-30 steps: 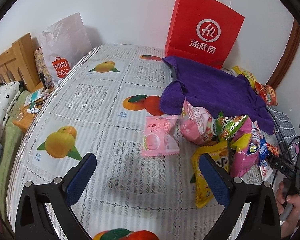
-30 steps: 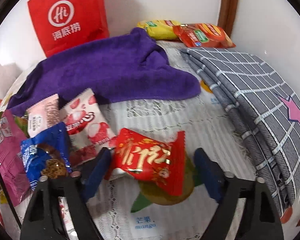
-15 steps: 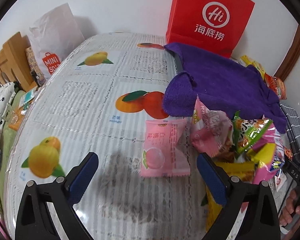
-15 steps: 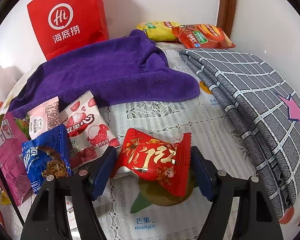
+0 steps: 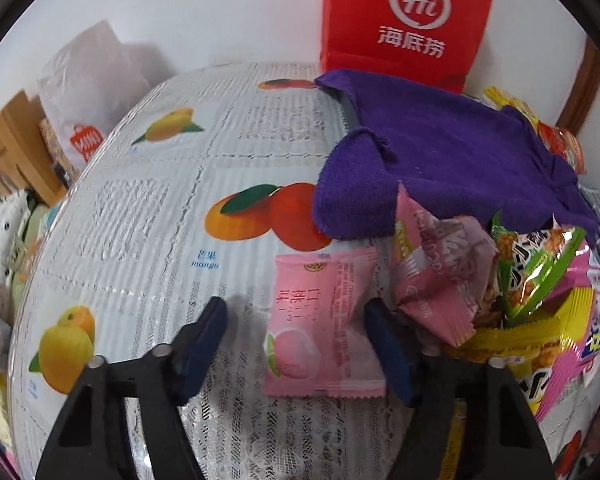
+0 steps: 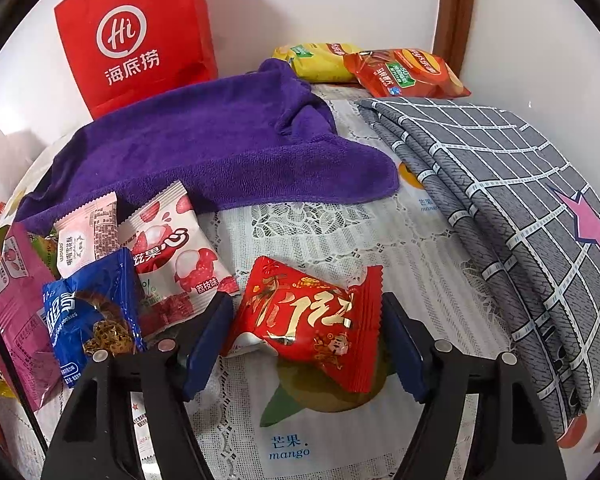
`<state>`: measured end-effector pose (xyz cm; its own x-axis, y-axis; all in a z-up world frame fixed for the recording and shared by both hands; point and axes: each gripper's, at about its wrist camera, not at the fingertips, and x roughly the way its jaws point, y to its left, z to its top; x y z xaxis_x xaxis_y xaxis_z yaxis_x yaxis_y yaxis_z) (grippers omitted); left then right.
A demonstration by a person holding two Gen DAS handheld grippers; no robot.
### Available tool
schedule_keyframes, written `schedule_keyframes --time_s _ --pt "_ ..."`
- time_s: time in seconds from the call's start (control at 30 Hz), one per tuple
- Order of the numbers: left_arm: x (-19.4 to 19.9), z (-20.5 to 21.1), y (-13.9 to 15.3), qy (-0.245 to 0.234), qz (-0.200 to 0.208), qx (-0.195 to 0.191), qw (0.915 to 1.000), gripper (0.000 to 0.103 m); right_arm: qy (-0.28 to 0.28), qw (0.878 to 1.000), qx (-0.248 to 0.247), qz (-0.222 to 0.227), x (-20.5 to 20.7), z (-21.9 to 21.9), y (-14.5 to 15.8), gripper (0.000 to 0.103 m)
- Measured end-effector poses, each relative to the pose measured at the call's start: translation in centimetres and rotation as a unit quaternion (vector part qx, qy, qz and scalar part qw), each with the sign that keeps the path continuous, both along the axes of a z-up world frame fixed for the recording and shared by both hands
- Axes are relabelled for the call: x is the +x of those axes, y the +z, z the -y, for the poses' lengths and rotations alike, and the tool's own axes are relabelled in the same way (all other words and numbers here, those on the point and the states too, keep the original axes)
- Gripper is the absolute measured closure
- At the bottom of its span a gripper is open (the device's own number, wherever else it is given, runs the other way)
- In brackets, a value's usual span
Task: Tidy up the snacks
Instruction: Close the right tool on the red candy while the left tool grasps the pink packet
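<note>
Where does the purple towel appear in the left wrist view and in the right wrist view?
Left wrist view: the purple towel lies upper right, below the red paper bag.
Right wrist view: the purple towel spreads across the upper middle, right of the red paper bag.
Shared landmark: the red paper bag against the wall.
</note>
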<state>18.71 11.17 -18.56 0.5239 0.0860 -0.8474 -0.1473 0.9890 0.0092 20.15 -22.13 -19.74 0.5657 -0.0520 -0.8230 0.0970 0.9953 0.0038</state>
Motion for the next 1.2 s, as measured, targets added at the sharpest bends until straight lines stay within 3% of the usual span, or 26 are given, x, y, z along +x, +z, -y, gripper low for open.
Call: schedule_keyframes --time_s 0.07,0.43,0.87,1.2 --pt "-0.1 0.0 0.2 -0.005 0.004 0.000 1.0000 0.058 -0.003 1.000 0.000 0.002 -0.1 0.1 0.0 0.034" --pt "-2.7 -1.4 1.6 -0.012 0.012 -0.015 0.9997 0.059 -0.019 1.000 0.007 0.009 -0.2 0.8 0.2 0.044" --pt "-5.7 -2.5 7.2 -0.009 0.053 -0.019 0.9984 0.059 -0.030 0.999 0.015 0.012 -2.9 0.7 1.4 0.050" --pt "-4.7 -1.5 10.9 -0.016 0.077 -0.041 0.9961 0.059 -0.027 0.997 0.017 0.077 -3.9 0.9 8.5 0.050"
